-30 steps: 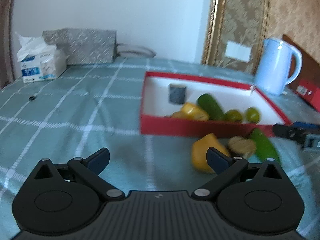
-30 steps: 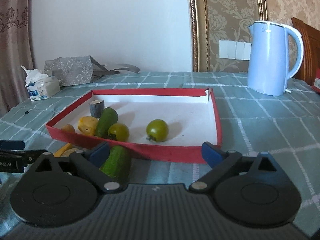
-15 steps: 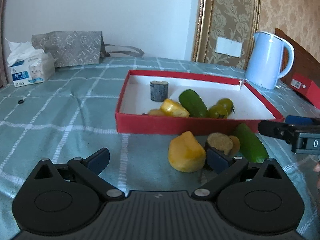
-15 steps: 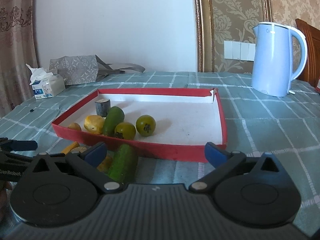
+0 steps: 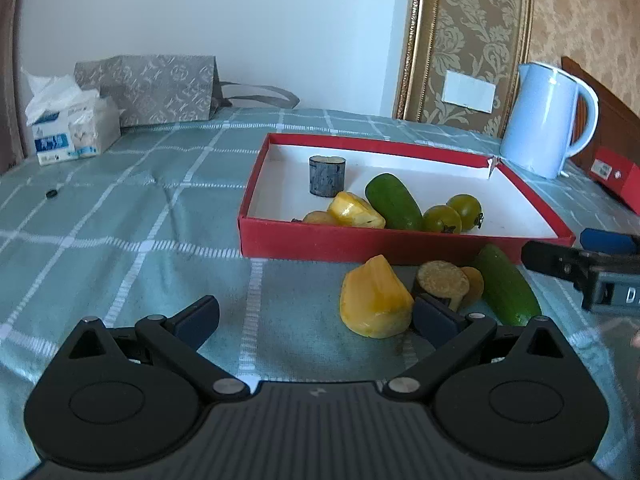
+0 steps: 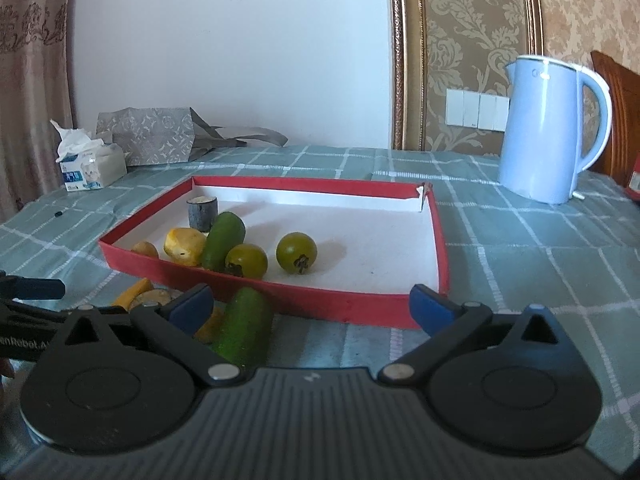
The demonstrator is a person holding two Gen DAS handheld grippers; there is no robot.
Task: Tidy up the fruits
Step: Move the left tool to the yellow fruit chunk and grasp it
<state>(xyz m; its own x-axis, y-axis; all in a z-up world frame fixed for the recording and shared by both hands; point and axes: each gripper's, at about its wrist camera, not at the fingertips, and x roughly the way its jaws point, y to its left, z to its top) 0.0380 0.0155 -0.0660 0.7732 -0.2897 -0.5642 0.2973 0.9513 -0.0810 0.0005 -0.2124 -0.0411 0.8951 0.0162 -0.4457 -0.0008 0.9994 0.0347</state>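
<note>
A pale blue kettle [image 6: 548, 132] stands at the bench's [image 6: 520, 248] far right; a tissue box [image 6: 90, 162] and, apparently, a grey patterned bag [image 6: 148, 140] sit far left.

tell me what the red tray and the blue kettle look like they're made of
The red tray looks like cardboard, matte red outside and plain white inside: its walls are thin and flat, and one far corner is torn and folded open. The blue kettle looks like smooth plastic with a soft sheen, pale blue with a lighter rim and a moulded handle; painted metal cannot be ruled out.
</note>
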